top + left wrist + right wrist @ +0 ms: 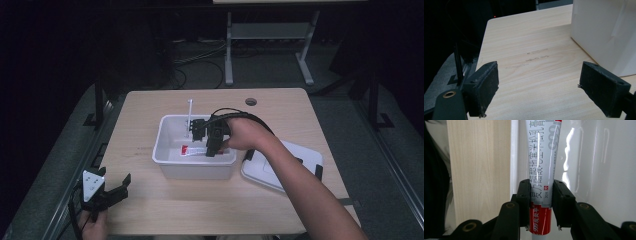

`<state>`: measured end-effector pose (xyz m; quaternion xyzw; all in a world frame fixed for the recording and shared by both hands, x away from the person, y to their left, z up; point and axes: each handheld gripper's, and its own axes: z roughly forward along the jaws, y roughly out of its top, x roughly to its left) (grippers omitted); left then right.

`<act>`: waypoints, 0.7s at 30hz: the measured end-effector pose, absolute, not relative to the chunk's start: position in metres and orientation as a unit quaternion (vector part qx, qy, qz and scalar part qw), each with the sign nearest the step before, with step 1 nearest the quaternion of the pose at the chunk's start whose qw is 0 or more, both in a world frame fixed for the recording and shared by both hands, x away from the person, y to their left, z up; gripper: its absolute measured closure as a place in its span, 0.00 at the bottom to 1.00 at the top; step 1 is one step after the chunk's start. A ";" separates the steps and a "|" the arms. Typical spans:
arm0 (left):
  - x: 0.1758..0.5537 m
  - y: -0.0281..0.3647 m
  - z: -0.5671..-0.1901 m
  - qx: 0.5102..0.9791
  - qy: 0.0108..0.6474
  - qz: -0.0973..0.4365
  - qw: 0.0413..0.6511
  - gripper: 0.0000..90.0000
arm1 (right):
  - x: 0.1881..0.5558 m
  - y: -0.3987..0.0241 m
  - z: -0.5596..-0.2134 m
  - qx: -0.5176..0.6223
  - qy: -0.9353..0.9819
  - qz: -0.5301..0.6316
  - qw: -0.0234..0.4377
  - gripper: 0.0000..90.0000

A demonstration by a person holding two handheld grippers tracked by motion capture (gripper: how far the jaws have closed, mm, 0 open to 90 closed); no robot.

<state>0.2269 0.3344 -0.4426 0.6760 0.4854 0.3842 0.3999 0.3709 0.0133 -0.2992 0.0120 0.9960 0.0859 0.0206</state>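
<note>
Tube (541, 165) (red-ended) clamped by right gripper (540, 202) inside bin (170, 167).

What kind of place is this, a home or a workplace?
Probably a lab or workshop set up for recording. A plain wooden table stands in a dark room, cables lie on the floor behind it, and the person works with handheld grippers, the right gripper shut on a tube.

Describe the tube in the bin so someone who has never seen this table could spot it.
On the wooden table sits a white bin, beside its lid. Inside lies the tube, clamped by the right hand-held gripper. It is silver-white with a red end and printed characters, unlike the thin white stick nearby.
</note>
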 end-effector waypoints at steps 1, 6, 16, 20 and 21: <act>0.227 0.335 -0.442 0.676 0.485 0.384 0.400 0.17 | 0.372 0.014 -0.300 0.010 0.996 0.085 0.021 0.77; 0.227 0.335 -0.443 0.674 0.486 0.384 0.402 0.17 | 0.375 0.015 -0.306 0.014 0.996 0.083 0.017 0.77; 0.227 0.335 -0.443 0.674 0.486 0.384 0.402 0.17 | 0.381 0.015 -0.325 0.022 0.997 0.073 0.005 0.77; 0.227 0.335 -0.443 0.674 0.486 0.384 0.402 0.17 | 0.382 0.016 -0.330 0.024 0.997 0.077 -0.002 0.77; 0.227 0.335 -0.443 0.674 0.486 0.384 0.402 0.17 | 0.382 0.017 -0.332 0.025 0.997 0.076 -0.003 0.77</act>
